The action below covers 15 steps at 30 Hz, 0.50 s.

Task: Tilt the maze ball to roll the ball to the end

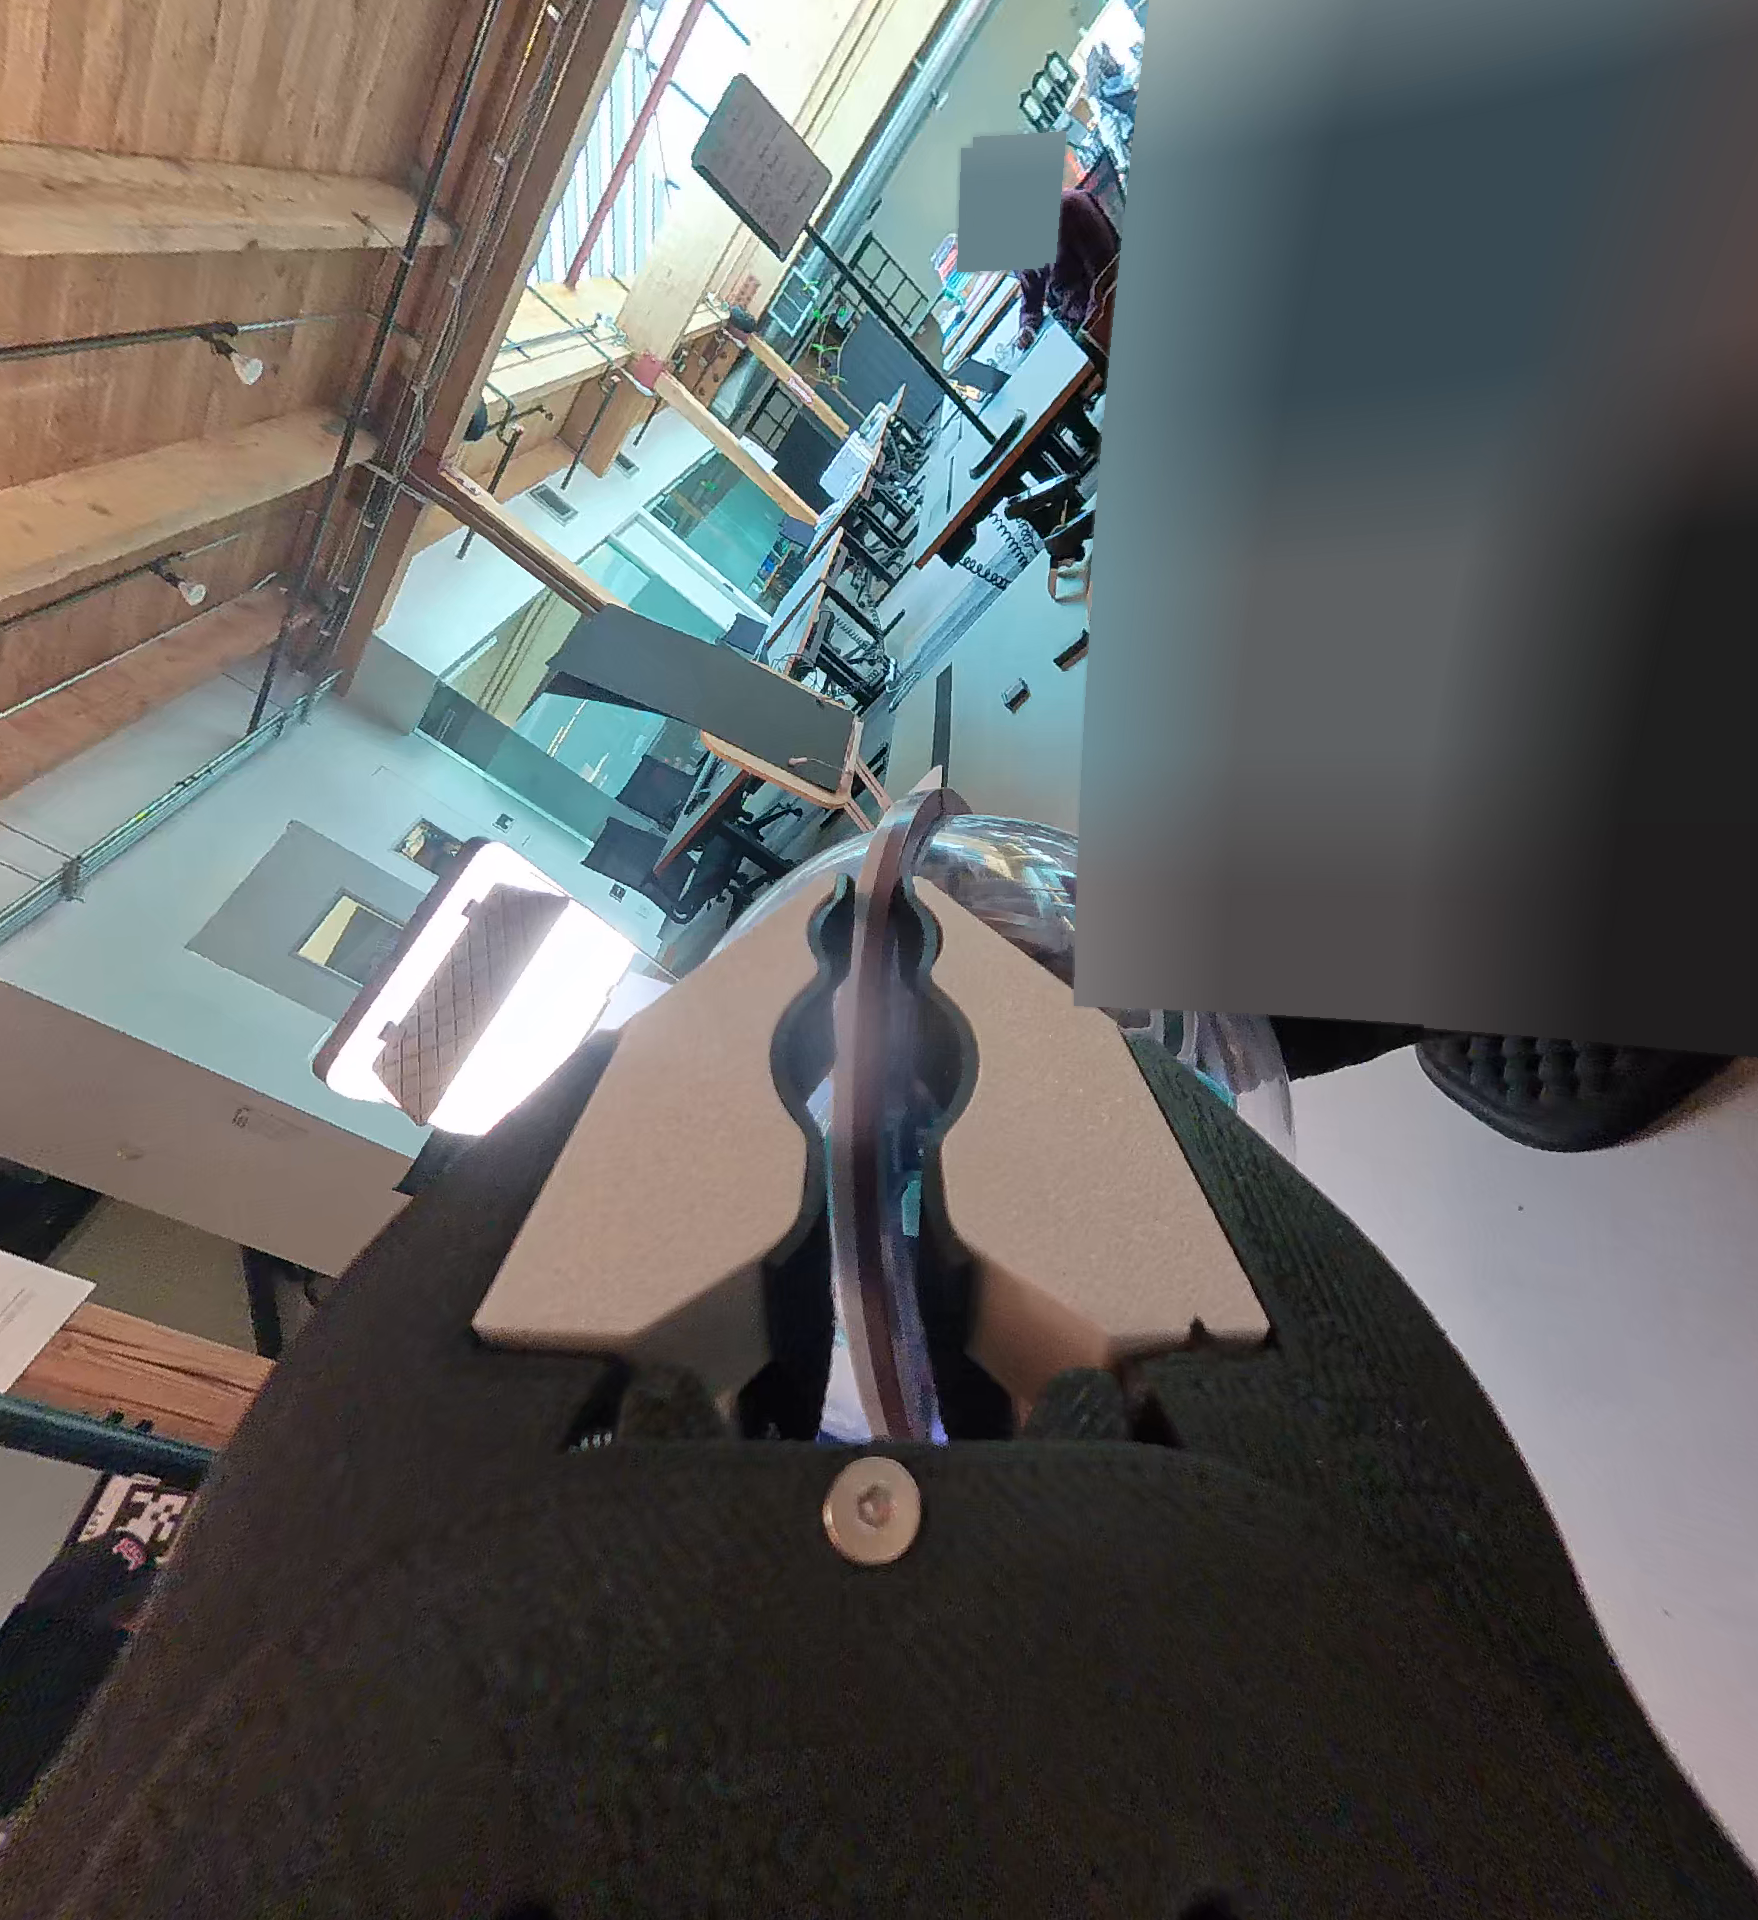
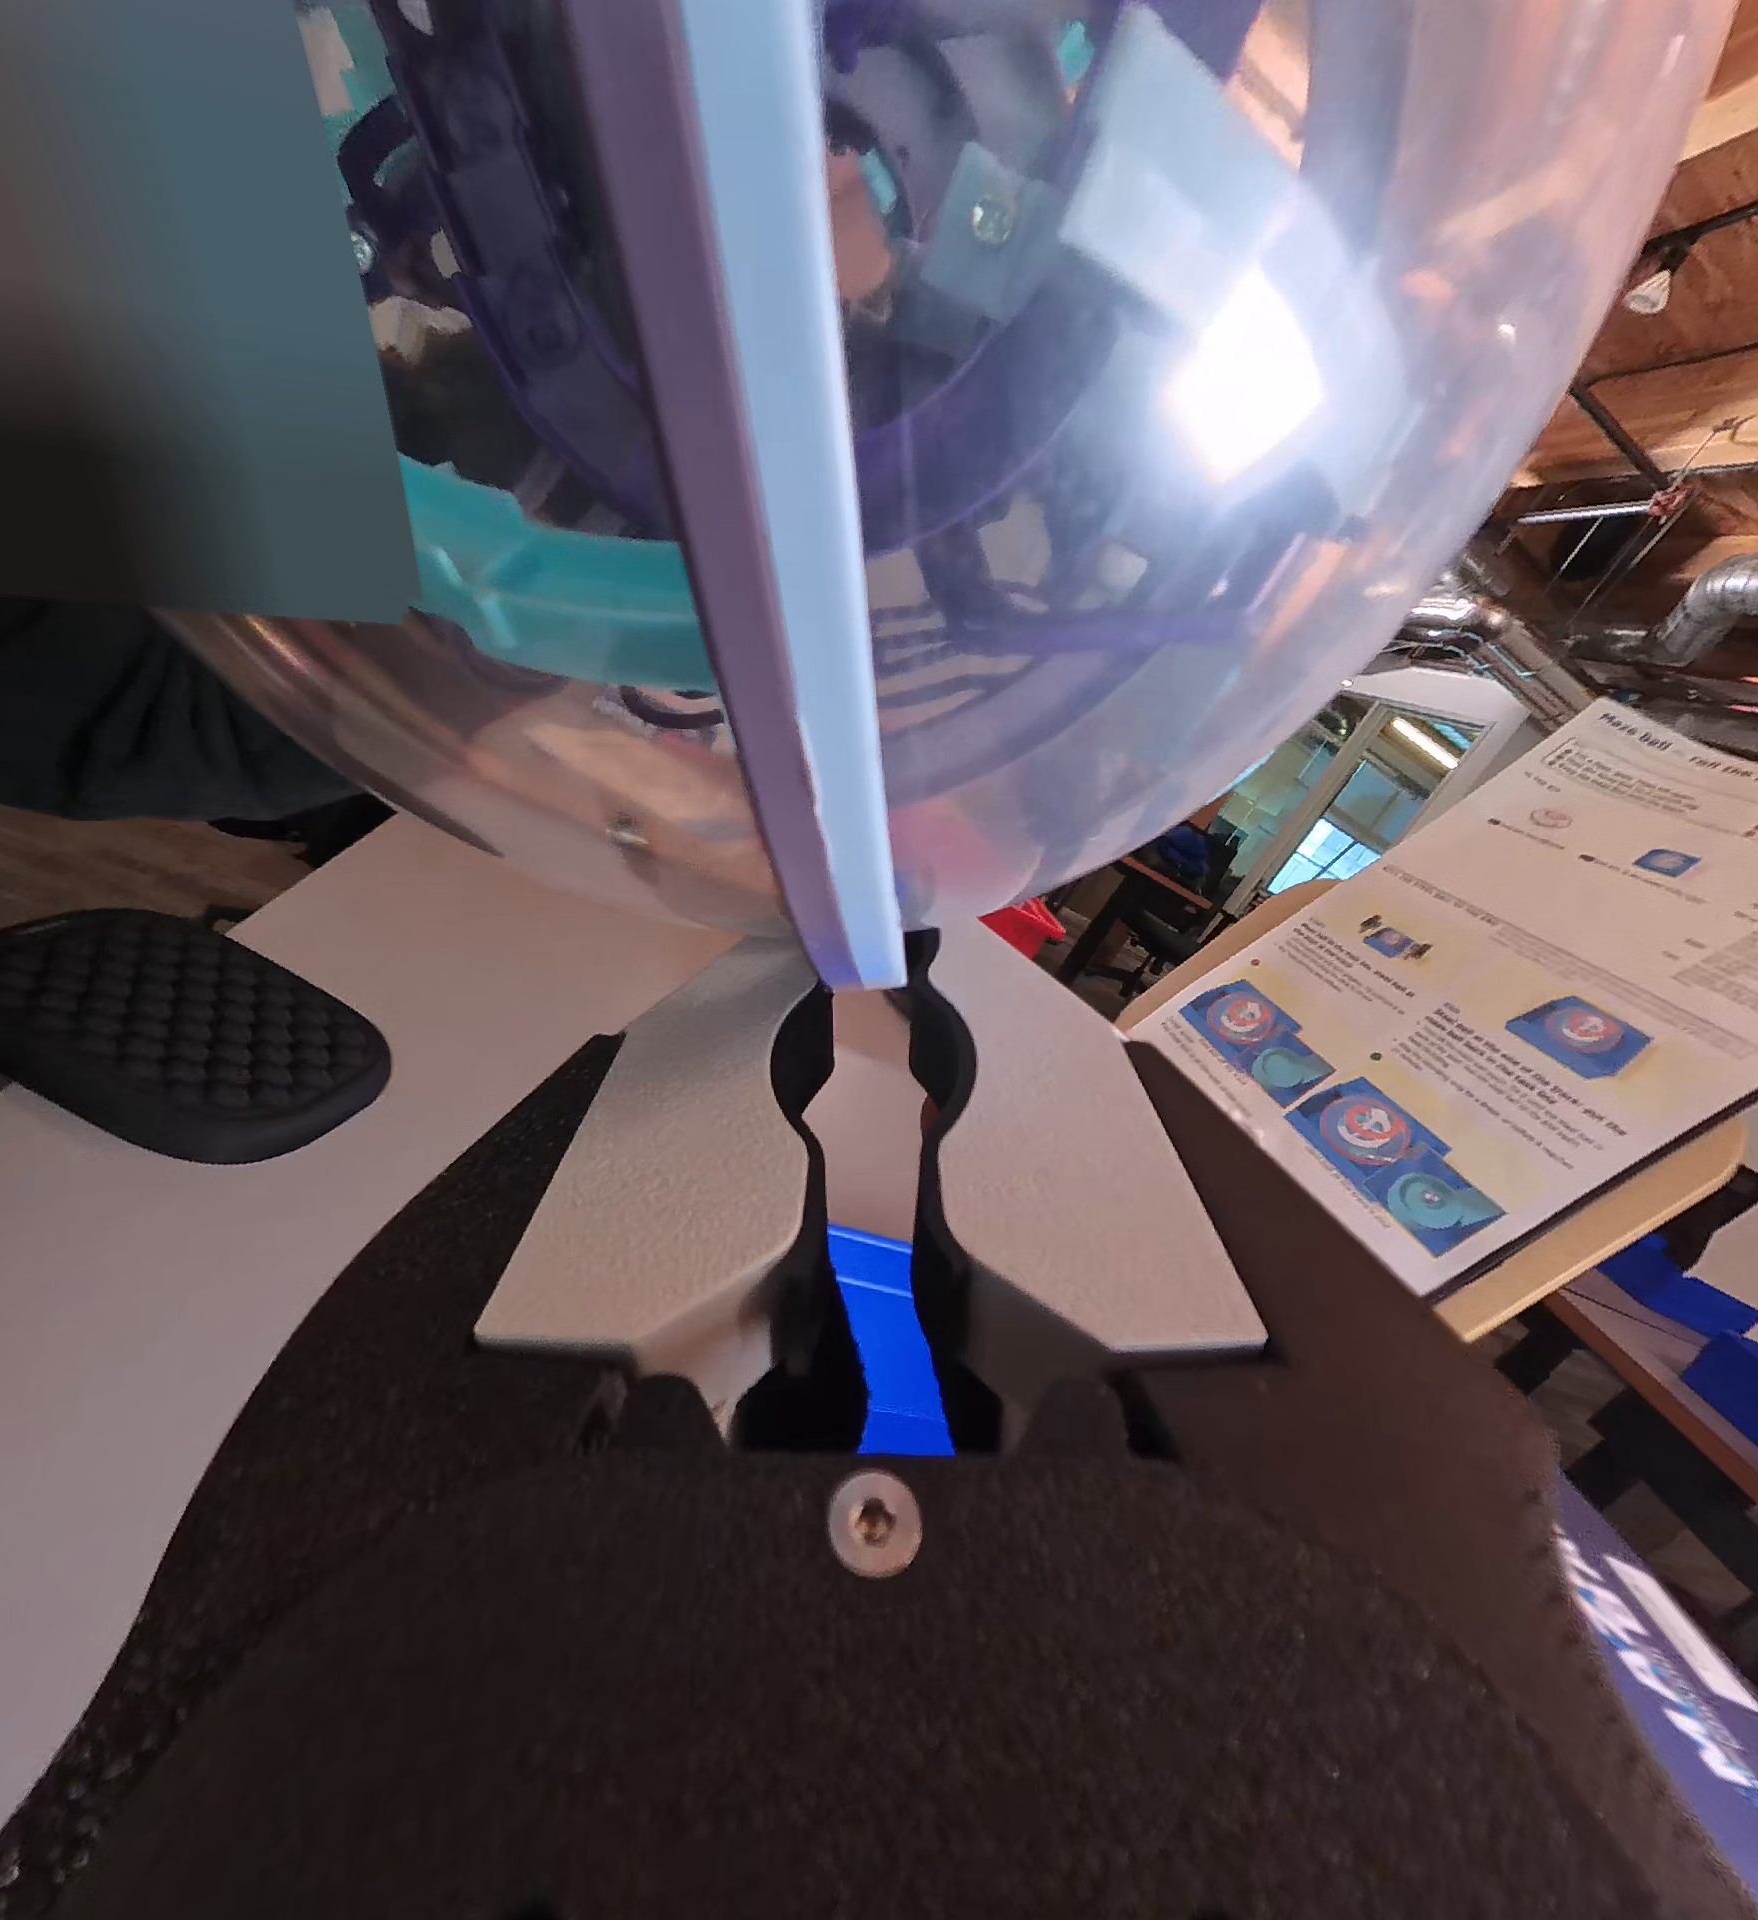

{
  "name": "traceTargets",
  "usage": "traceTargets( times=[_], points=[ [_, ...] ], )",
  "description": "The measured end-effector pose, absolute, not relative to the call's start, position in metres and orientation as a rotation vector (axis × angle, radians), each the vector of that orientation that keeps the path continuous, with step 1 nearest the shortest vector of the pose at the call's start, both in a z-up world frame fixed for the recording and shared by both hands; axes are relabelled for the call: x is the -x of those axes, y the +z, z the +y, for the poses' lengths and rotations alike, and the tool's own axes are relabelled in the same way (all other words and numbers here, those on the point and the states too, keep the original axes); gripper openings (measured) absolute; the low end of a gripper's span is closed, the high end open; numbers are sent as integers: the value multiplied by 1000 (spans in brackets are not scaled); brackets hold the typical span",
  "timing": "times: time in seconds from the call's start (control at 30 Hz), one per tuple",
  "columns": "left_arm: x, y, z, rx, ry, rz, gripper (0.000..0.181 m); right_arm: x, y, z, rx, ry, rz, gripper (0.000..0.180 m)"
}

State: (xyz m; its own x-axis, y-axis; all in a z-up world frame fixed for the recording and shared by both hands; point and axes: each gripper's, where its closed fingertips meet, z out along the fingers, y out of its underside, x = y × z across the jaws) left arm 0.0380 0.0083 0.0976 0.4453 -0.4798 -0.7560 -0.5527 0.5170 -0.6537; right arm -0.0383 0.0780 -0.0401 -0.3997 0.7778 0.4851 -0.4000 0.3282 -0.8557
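The maze ball [image 2: 1114, 520] is a clear sphere with purple and teal tracks inside and a flat pale rim [image 2: 781, 520] round its middle. It is held up above the white table [image 2: 127, 1299]. My right gripper [image 2: 870, 966] is shut on the lower end of the rim, pinching it at the very fingertips. My left gripper [image 1: 885, 904] is shut on the rim [image 1: 880, 1039] from the other side, with the rim running deep between its fingers. Part of the clear dome [image 1: 1000, 873] shows beyond them. I cannot make out the small ball inside.
A black bumpy pad [image 2: 148, 1029] lies on the table's far edge, and also shows in the left wrist view [image 1: 1561, 1091]. A printed sheet on a board [image 2: 1477, 1039] stands to the right. A blue block [image 2: 885, 1340] lies under my right gripper. More blue blocks [image 2: 1737, 1382] sit at the right.
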Motion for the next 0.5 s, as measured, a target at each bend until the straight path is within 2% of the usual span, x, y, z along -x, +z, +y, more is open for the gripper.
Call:
traceTargets(
  times=[0.43, 0.5],
  points=[
    [-43, 98, 4, 1083, 60, 1182, 6, 34, -41, 72, 371, 1359, -1482, 6],
    [-43, 100, 6, 1094, 76, 1172, 0, 37, -43, 66, 369, 1417, -1478, 6]
  ],
)
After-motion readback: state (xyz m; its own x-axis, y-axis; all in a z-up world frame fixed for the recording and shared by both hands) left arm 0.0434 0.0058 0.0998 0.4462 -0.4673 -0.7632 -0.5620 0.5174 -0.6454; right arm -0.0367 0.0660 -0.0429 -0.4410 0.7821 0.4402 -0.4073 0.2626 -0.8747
